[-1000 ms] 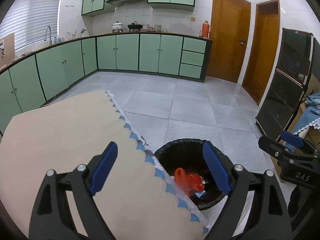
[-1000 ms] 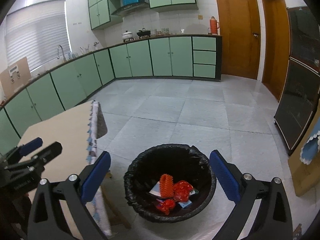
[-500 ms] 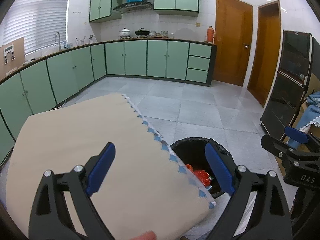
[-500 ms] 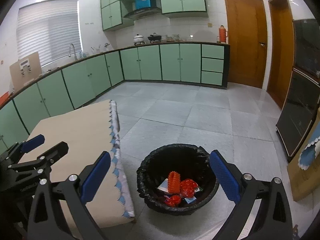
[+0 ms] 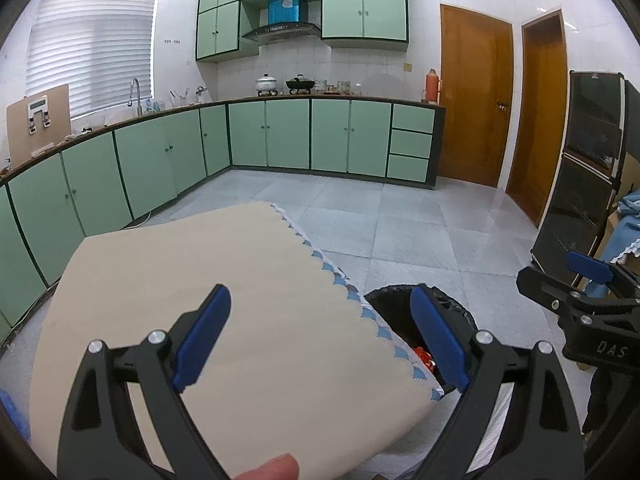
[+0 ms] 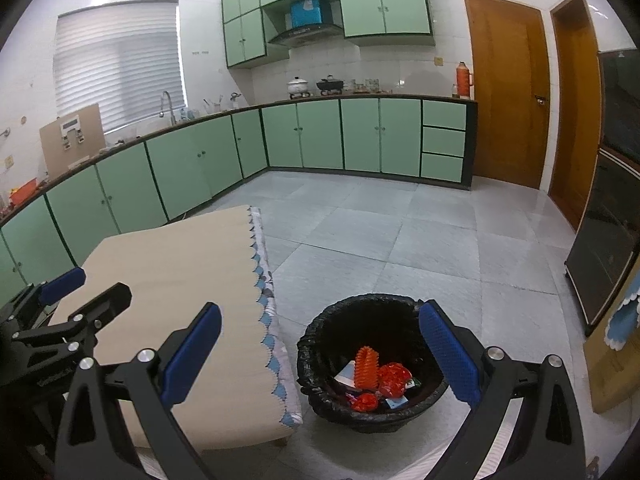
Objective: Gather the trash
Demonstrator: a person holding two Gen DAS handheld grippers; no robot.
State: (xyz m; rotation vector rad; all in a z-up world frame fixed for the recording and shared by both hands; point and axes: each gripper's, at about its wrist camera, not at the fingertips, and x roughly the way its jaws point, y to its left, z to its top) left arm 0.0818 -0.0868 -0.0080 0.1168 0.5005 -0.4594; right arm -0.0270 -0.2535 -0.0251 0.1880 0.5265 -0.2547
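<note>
A round bin lined with a black bag point(image 6: 372, 364) stands on the floor beside the table; in it lie an orange spiky piece point(image 6: 367, 368), red wrappers point(image 6: 394, 378) and paper scraps. In the left wrist view the bin point(image 5: 394, 306) peeks out behind the table's edge. My right gripper point(image 6: 320, 354) is open above and in front of the bin, holding nothing. Over the table's near part, my left gripper point(image 5: 320, 338) is open too, with nothing between its fingers. Each gripper shows in the other's view: the right gripper point(image 5: 588, 280), the left gripper point(image 6: 72, 300).
The table point(image 5: 192, 280) has a beige cloth with a blue scalloped hem. A fingertip point(image 5: 268, 468) shows at the bottom edge. Green cabinets point(image 6: 320, 140) run along the left and far walls. Dark glass-door furniture point(image 6: 612, 220) and wooden doors point(image 6: 504, 96) are at right. Grey tiled floor lies between.
Both grippers have risen and drawn back from the bin, so more of the table and room shows. A fingertip has come into the left wrist view. Both stay open.
</note>
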